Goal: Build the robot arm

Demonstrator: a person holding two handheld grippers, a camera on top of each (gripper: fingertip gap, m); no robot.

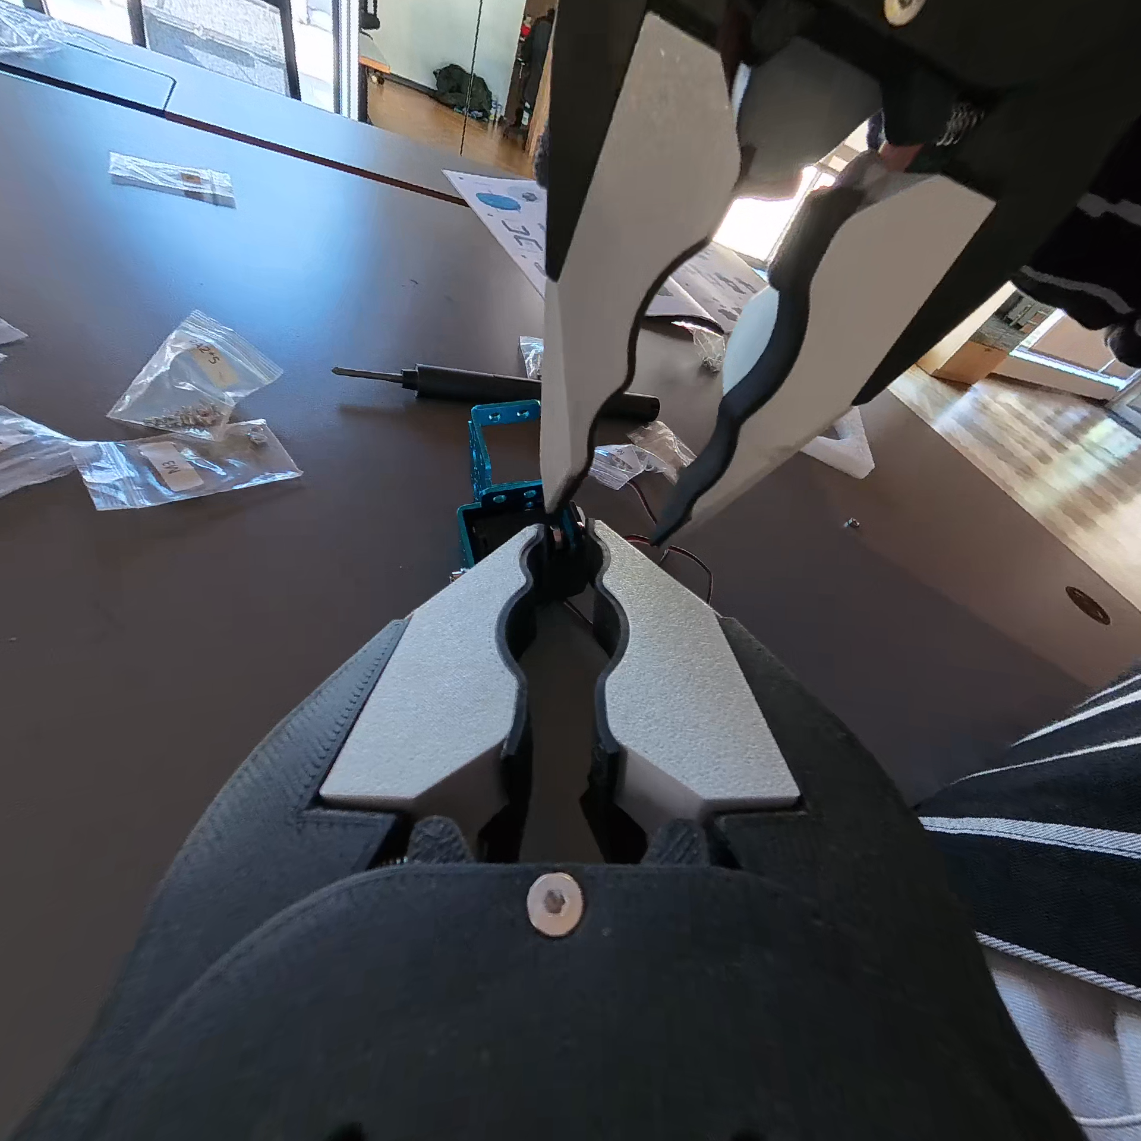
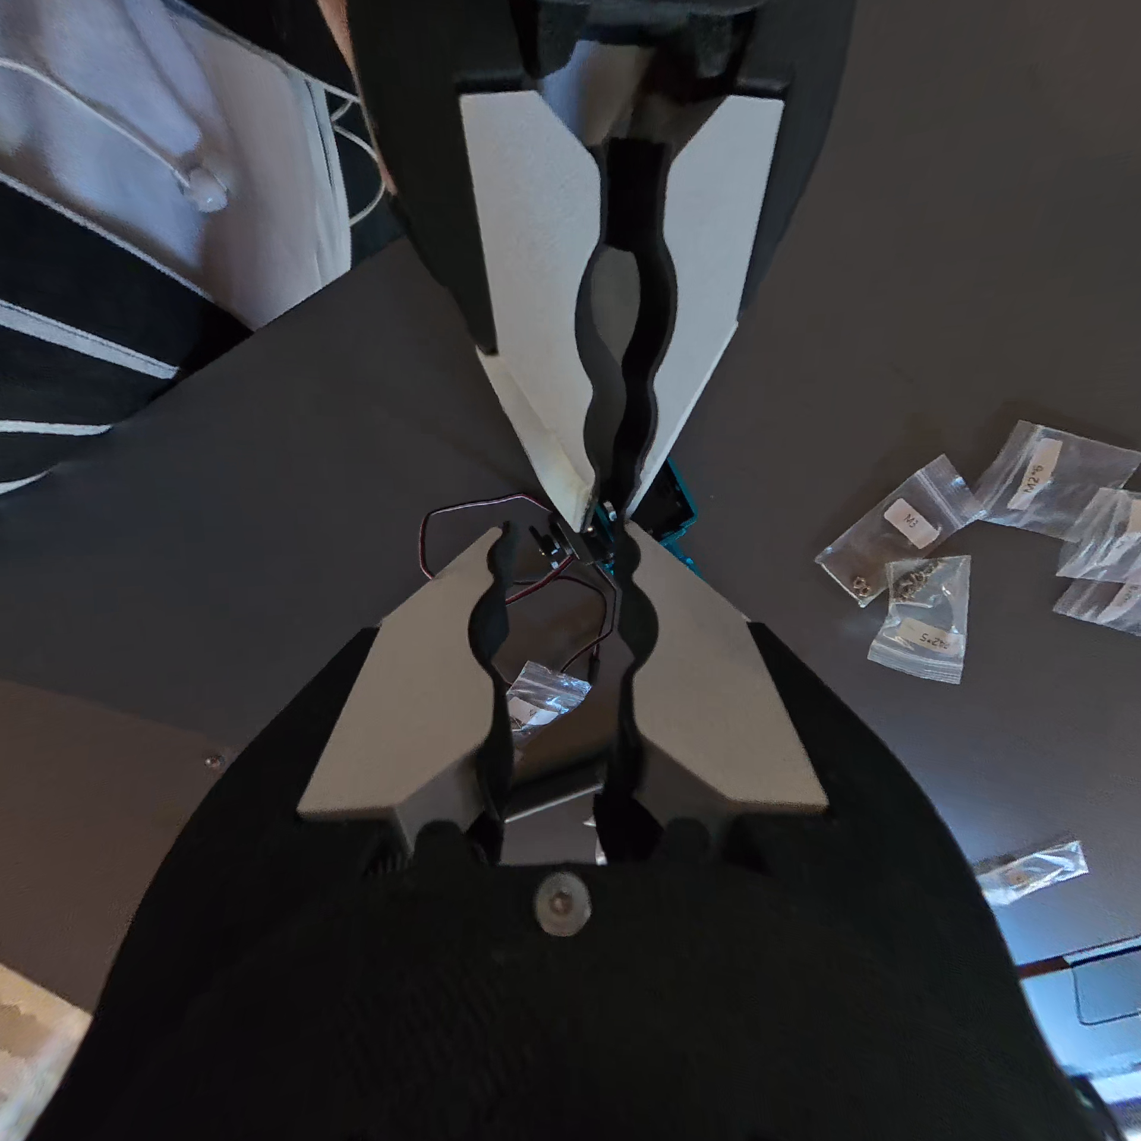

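My left gripper [image 1: 567,537] is shut on a small assembly: a blue metal bracket [image 1: 503,457] with a black servo [image 2: 559,543] at its near end, resting on the dark table [image 1: 247,617]. The servo's red, black and white wires [image 2: 457,512] loop over the table. My right gripper [image 2: 567,537] is open and comes from the opposite side, with its two fingers either side of the servo. In the left wrist view the right gripper [image 1: 608,522] has one fingertip [image 1: 555,494] against the part. The left gripper [image 2: 608,509] and the blue bracket [image 2: 676,494] also show in the right wrist view.
A black screwdriver [image 1: 469,383] lies behind the bracket. Several small plastic bags of hardware [image 1: 191,376] lie to the left, and one bag [image 2: 543,691] lies under my right gripper. A printed sheet [image 1: 506,216], a white foam piece [image 1: 846,444] and a loose nut [image 1: 852,523] are nearby. A person's striped clothing [image 1: 1049,802] is at the table edge. The tips of both grippers are at nearly the same place.
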